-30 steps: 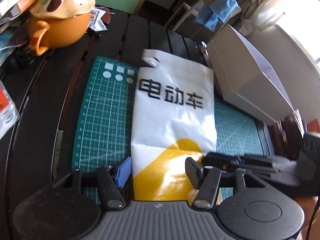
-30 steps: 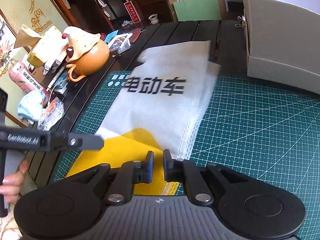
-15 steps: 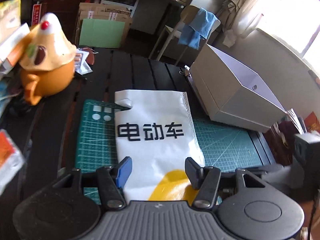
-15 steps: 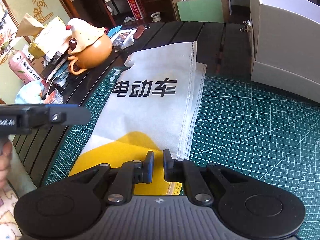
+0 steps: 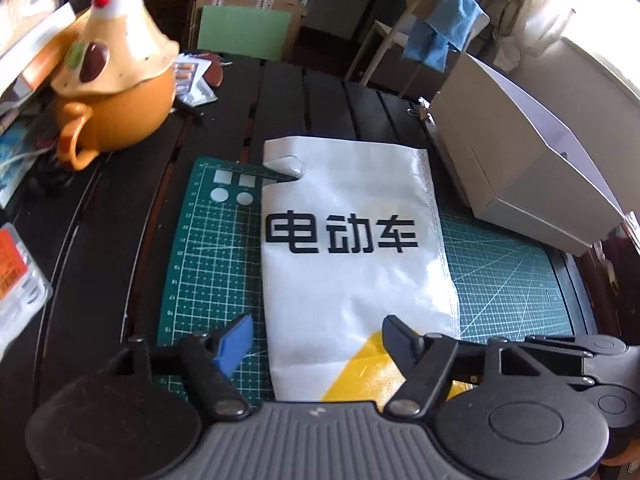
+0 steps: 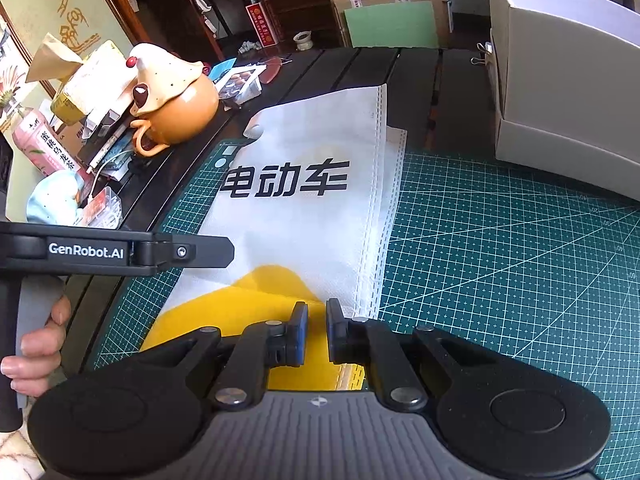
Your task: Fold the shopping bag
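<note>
The shopping bag is white with black characters and a yellow patch at its near end. It lies flat on the green cutting mat, folded lengthwise into a narrow strip. My left gripper is open, above the bag's near end, fingers either side of it. My right gripper has its jaws a narrow gap apart, over the yellow near end of the bag, holding nothing. The left gripper's body shows at the left of the right wrist view.
An orange teapot with a cream lid stands at the back left on the dark slatted table. A grey cardboard box stands at the right of the mat. Clutter and a plastic box lie along the left edge.
The bag's right side now lies flat and aligned; one second ago it was still shifting. The left gripper has risen and pulled back. The right gripper's jaws stand slightly wider apart.
</note>
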Demonstrator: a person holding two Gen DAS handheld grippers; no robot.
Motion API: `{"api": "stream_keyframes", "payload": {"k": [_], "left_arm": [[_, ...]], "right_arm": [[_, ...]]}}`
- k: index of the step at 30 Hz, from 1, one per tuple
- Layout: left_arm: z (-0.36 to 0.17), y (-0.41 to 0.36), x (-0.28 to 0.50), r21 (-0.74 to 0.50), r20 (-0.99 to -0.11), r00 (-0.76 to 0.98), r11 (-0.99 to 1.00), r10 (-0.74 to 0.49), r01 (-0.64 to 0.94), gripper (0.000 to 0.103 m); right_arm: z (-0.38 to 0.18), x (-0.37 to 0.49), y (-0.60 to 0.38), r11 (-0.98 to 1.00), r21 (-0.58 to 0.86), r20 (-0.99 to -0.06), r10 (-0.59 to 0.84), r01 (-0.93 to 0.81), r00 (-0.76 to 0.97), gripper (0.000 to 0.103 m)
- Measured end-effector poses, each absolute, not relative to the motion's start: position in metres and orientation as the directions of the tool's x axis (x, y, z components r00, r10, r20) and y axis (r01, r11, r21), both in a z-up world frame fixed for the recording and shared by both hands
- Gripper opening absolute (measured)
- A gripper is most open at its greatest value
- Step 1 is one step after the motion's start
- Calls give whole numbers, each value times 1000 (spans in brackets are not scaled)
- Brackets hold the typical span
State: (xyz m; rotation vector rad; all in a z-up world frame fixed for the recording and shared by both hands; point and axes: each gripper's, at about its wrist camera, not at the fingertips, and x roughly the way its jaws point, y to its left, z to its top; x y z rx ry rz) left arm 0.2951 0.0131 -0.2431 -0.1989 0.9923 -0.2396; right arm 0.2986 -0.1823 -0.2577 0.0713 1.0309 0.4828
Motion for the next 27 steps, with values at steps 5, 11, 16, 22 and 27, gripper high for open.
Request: {"api": "stream_keyframes", "payload": {"k": [5, 11, 16, 22, 27], "left_arm": [[-245, 16, 290, -326, -758, 548, 933, -354, 151, 69], [-250, -6, 289, -183, -801, 531, 958, -275, 221, 67], [-252, -12, 285, -131, -804, 540, 960, -248, 247, 67], [-252, 10, 295, -269, -796, 506, 943, -333, 197, 67], [-251, 10, 296, -272, -800, 498, 941, -336, 200, 67]], "right_arm": [[-259, 299, -184, 893, 290, -802, 423, -344, 422, 9], [-261, 294, -188, 893, 336, -780, 442, -301, 442, 18], [-244, 282, -173, 890, 216, -785, 403, -401, 472, 29], [-198, 243, -180, 762, -93, -701, 407, -641, 586, 51], [-176, 186, -180, 514, -359, -681, 427, -779, 595, 64]]}}
